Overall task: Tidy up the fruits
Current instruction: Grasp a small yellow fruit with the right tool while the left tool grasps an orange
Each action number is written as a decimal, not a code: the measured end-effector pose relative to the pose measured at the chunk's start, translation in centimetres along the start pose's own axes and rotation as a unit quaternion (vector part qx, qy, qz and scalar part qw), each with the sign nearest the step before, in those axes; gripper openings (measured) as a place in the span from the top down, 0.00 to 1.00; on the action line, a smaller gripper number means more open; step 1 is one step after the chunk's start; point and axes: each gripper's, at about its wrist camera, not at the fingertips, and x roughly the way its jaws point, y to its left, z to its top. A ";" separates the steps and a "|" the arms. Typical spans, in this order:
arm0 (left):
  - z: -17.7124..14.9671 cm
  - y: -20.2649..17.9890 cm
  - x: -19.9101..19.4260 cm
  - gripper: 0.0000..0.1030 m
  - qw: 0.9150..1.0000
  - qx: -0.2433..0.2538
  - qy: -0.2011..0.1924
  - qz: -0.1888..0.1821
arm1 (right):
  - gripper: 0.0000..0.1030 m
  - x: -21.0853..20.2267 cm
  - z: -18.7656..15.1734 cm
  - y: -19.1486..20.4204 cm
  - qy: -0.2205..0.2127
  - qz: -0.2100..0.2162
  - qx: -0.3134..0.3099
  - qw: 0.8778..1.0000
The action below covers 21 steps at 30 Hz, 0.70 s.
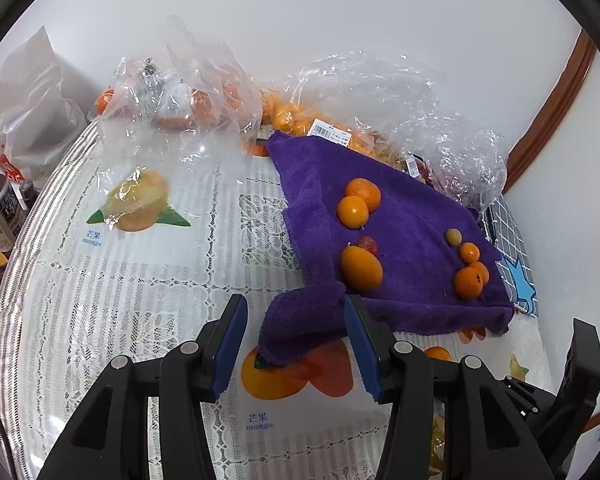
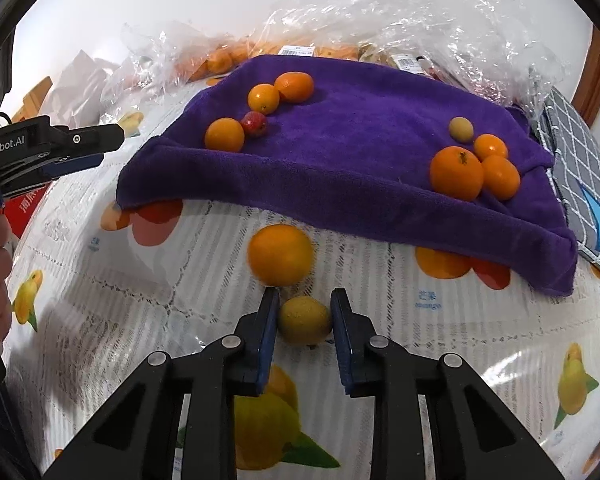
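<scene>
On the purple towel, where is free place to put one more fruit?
The middle of the purple towel is bare, between the left cluster around the red fruit and the right cluster around the big orange. Its front fold is also free. The back edge is crowded by plastic bags.

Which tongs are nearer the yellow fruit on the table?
Right. The right tongs straddle the yellow fruit; the left tongs are off at the purple towel's corner.

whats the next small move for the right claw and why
Probably close the right claw on the yellowish fruit: it sits on the tablecloth between the open jaws, off the purple towel where the other fruits are grouped.
</scene>
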 end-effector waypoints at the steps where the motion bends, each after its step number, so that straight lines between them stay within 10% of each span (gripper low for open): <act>1: 0.0 -0.1 0.0 0.53 1.000 0.001 0.001 0.000 | 0.74 -0.2 -0.1 -0.1 -0.001 0.000 0.002 1.000; 21: -2.6 -6.2 0.3 0.53 0.996 0.069 0.025 -0.041 | 0.74 -2.5 -2.2 -3.2 -0.037 0.010 0.018 0.999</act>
